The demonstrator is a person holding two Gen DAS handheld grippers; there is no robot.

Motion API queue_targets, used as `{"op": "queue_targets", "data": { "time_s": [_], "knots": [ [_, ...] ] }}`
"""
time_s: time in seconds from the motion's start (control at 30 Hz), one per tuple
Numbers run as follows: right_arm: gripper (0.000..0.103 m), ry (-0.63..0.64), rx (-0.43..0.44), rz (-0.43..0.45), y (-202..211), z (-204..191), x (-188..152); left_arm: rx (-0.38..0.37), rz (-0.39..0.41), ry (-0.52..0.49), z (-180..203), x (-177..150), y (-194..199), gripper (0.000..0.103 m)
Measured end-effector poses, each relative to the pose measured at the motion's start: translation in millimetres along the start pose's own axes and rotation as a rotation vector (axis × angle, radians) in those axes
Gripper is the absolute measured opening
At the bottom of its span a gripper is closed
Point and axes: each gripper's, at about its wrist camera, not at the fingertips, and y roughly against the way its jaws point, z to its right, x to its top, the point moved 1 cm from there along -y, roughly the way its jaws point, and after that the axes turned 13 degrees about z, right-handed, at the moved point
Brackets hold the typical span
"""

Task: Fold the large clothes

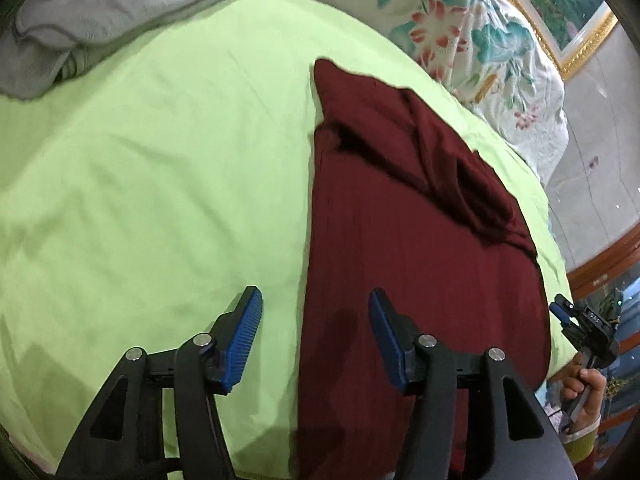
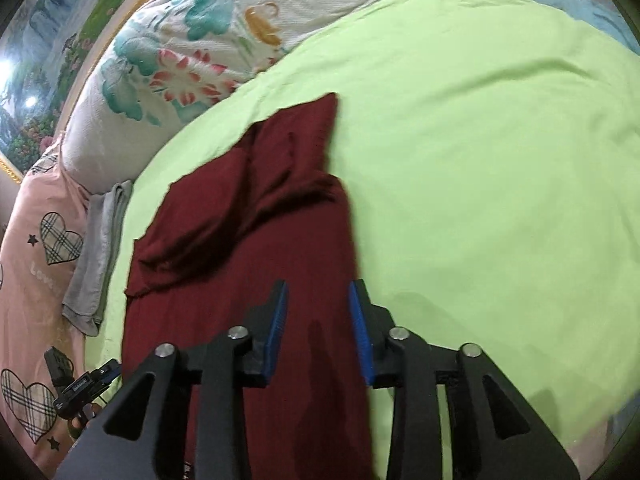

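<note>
— Where's the maroon garment (image 1: 420, 216)?

— Lying long on the green bedsheet (image 1: 160, 160), stretching away from both tools. The left tool (image 1: 316, 320) gapes wide, straddling its left edge.

— And the right tool (image 2: 318, 312)?

— Parted narrower, empty, above the cloth's right edge. I'd say both sit equally near the near hem.

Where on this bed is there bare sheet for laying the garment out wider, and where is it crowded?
The widest bare patch of green sheet lies between the maroon garment and the grey cloth. A thin green strip runs between the garment and the floral quilt. That quilt side is crowded.
</note>
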Motion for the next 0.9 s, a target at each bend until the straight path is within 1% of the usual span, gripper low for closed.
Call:
{"op": "queue_targets", "data": {
  "time_s": [0.03, 0.07, 0.1, 0.13, 0.2, 0.3, 0.37, 0.43, 0.53, 0.6, 0.63, 0.67, 0.7, 0.73, 0.8, 0.83, 0.87, 0.9],
  "knots": [
    [0.039, -0.002, -0.012, 0.002, 3, 5, -3, -0.011, -0.003, -0.01, -2, -3, 3, 0.061],
    [0.039, -0.009, -0.017, -0.003, 7, 11, -7, -0.025, -0.009, -0.025, 1, -8, 5, 0.066],
    [0.039, -0.017, -0.014, -0.015, 9, 16, -12, -0.035, -0.015, -0.034, 1, -11, 7, 0.07],
    [0.039, -0.025, -0.003, -0.035, 9, 20, -17, -0.048, -0.021, -0.04, 4, -15, 8, 0.071],
    [0.039, -0.044, 0.073, -0.081, 10, 22, -31, -0.077, -0.03, -0.041, 8, -23, 11, 0.073],
    [0.039, -0.076, 0.234, -0.143, 15, 18, -51, -0.145, -0.06, -0.038, 16, -35, 13, 0.073],
    [0.039, -0.071, 0.314, -0.178, 20, 17, -65, -0.182, -0.064, -0.041, 18, -45, 19, 0.073],
    [0.039, -0.061, 0.359, -0.194, 24, 17, -76, -0.215, -0.073, -0.047, 18, -53, 25, 0.071],
    [0.041, -0.058, 0.444, -0.218, 29, 18, -90, -0.279, -0.111, -0.036, 14, -64, 33, 0.07],
    [0.041, -0.042, 0.482, -0.248, 30, 14, -101, -0.295, -0.131, -0.035, 11, -70, 35, 0.058],
    [0.041, -0.037, 0.496, -0.259, 29, 14, -106, -0.297, -0.138, -0.034, 8, -72, 36, 0.055],
    [0.041, -0.034, 0.509, -0.268, 29, 14, -110, -0.299, -0.143, -0.028, 6, -74, 36, 0.048],
    [0.041, -0.037, 0.521, -0.273, 29, 13, -112, -0.304, -0.149, -0.019, 4, -75, 36, 0.044],
    [0.041, -0.04, 0.529, -0.277, 28, 14, -114, -0.308, -0.155, -0.01, 3, -76, 37, 0.042],
    [0.039, -0.035, 0.529, -0.286, 27, 17, -120, -0.303, -0.159, -0.012, 3, -77, 35, 0.029],
    [0.038, -0.032, 0.528, -0.287, 27, 17, -120, -0.301, -0.164, -0.016, 3, -78, 34, 0.027],
    [0.035, -0.025, 0.527, -0.286, 28, 17, -121, -0.3, -0.167, -0.021, 2, -80, 35, 0.023],
    [0.034, -0.021, 0.523, -0.286, 28, 17, -121, -0.299, -0.171, -0.024, 3, -80, 34, 0.022]
  ]
}}
